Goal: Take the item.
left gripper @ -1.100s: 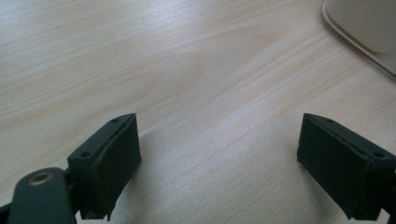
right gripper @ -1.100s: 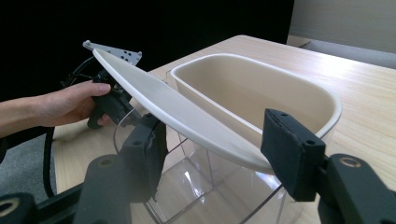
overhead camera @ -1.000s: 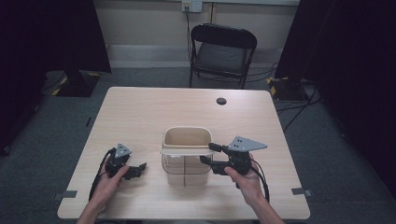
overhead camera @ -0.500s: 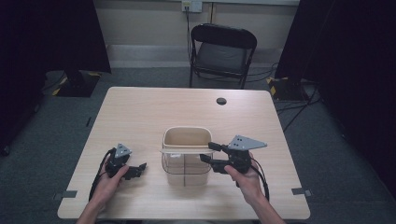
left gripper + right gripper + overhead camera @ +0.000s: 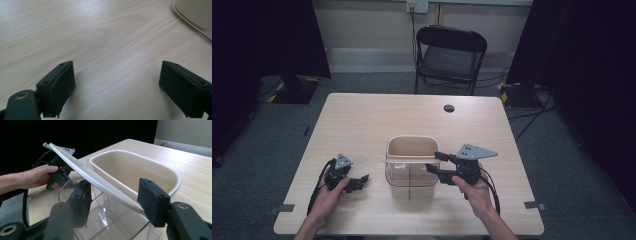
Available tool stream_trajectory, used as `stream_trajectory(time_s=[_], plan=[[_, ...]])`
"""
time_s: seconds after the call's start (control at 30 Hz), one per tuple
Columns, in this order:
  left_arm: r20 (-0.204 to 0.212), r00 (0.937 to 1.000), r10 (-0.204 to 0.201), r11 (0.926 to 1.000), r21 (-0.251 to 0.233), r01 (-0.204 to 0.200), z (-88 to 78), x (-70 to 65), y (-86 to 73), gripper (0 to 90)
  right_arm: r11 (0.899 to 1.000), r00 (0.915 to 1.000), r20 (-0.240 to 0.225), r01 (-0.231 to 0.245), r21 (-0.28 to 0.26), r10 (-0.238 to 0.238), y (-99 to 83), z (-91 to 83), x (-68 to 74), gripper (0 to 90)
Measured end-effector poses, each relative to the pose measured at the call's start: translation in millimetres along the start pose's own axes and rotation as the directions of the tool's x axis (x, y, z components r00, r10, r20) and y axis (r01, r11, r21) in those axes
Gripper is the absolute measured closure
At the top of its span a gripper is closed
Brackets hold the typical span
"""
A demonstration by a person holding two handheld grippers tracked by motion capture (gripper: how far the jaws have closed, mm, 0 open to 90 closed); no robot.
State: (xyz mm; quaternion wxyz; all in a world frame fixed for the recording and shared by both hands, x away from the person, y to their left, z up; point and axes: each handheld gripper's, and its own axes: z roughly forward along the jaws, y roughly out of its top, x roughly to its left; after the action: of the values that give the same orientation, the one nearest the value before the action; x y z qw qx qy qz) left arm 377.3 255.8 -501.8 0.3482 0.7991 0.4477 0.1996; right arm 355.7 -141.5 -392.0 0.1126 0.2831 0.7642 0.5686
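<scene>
A clear plastic container (image 5: 411, 181) stands mid-table with a cream bin (image 5: 412, 146) nested in its top. Its thin white handle (image 5: 408, 160) lies across the near rim. My right gripper (image 5: 432, 161) reaches in from the container's right side. In the right gripper view the handle (image 5: 100, 182) runs slantwise between the jaws of that gripper (image 5: 113, 197), which have just been closing. A gap remains at the left pad, so it is open. My left gripper (image 5: 361, 183) rests on the table left of the container, open (image 5: 117, 82) over bare wood.
The light wooden table (image 5: 362, 120) has a small black round thing (image 5: 449, 108) near its far edge. A black folding chair (image 5: 451, 55) stands behind the table. Cables trail from both grippers toward the near edge.
The right gripper's jaws stand slightly closer together around the white handle. Both hands and the container have kept their places.
</scene>
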Motion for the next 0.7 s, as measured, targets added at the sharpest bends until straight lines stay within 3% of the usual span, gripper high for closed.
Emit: stream_trajectory(time_s=[0.7], plan=[[0.000, 1.0000, 0.000, 1.0000, 0.000, 0.000, 0.0, 0.0, 0.0, 12.8, 1.000, 1.0000, -0.007, 0.003, 0.008, -0.003, 5.4, 0.9, -4.9, 50.2]])
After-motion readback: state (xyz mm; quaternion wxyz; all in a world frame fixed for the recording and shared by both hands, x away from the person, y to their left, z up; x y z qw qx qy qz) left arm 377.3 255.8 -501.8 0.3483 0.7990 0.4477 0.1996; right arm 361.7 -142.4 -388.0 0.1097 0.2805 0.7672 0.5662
